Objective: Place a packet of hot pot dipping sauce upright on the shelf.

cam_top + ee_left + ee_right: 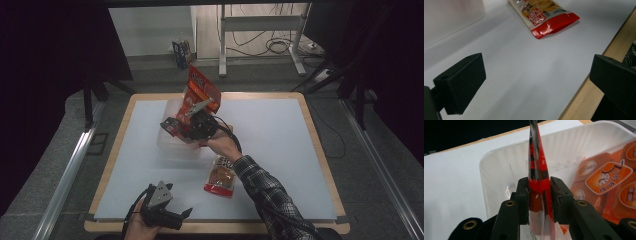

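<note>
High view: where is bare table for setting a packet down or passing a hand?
The table's right half is bare, from the snack packet to the right edge. The far-left strip beside the clear tub is free too. It is crowded at the tub, where the right gripper holds a red packet.

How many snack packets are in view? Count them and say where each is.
3. One red packet is clamped in the right hand-held gripper over the clear bin; one orange packet lies inside it; one packet lies on the table. More may be hidden.

Probably lab: blackout curtains [50,45], floor cables [272,47]
</note>
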